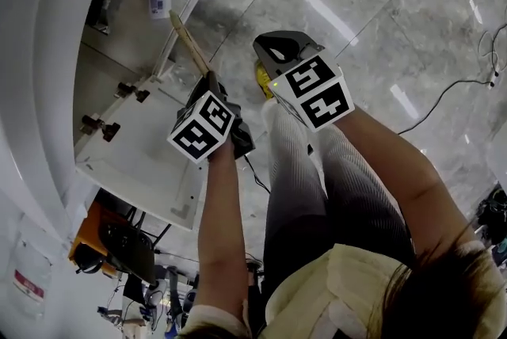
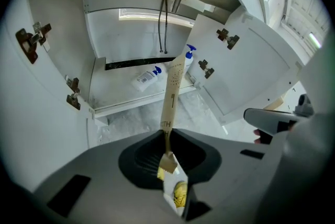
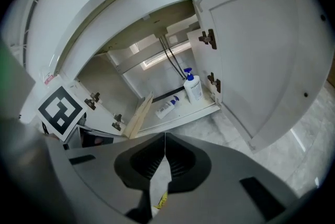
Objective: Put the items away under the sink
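Left gripper view: left gripper (image 2: 166, 136) clamps flat tan paper sleeve (image 2: 173, 87); right gripper (image 3: 165, 136) closed.

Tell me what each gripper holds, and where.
The left gripper clamps a long paper sleeve at its lower end. The right gripper pinches a thin white-and-yellow packet along one edge.

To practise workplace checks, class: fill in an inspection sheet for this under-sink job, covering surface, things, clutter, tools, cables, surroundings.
Surface: cabinet shelf, open to view.
Job's things: pump bottle upright, second bottle lying on the shelf; paper sleeve and white packet held.
Clutter: orange-and-black gear beside the cabinet, kind unclear.
Tools: left tool shut on the paper sleeve; right tool shut on the white packet.
Cables: two hoses hang under the sink; black cable on the marble floor.
Surroundings: cabinet doors open.
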### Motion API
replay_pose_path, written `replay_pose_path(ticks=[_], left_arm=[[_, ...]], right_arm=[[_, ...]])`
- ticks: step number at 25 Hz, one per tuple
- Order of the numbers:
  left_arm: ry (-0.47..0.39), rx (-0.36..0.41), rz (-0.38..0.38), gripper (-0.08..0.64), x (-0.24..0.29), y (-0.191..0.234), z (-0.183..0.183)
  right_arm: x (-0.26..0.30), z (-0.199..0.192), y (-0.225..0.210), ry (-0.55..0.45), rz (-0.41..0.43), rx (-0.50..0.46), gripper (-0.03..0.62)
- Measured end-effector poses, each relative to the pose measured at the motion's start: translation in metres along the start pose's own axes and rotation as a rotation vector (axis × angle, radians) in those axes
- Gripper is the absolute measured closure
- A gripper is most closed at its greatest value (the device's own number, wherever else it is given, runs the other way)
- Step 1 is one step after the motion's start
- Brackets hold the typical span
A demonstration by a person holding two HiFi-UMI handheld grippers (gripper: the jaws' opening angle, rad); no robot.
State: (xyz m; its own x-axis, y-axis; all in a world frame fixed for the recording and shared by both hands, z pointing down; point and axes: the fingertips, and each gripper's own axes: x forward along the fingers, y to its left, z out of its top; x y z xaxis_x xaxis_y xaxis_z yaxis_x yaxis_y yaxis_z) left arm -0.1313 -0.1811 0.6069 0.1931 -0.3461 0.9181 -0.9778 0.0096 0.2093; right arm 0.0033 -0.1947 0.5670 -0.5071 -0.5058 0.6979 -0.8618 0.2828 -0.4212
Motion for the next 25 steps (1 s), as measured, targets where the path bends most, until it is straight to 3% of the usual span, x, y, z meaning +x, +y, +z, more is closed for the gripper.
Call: replay_pose_path(ticks=[10, 25], left_arm=[[0.004, 0.024, 0.066, 0.485, 0.037, 0.034, 0.010], [0.007, -0.088, 0.141, 0.485, 0.082, 0.098, 0.023]], right_arm=[[0.030, -0.005, -0.009, 0.018, 0.003, 0.007, 0.566], [0.085, -0.004, -0.010, 0.036, 0.003, 0.000, 0.566]])
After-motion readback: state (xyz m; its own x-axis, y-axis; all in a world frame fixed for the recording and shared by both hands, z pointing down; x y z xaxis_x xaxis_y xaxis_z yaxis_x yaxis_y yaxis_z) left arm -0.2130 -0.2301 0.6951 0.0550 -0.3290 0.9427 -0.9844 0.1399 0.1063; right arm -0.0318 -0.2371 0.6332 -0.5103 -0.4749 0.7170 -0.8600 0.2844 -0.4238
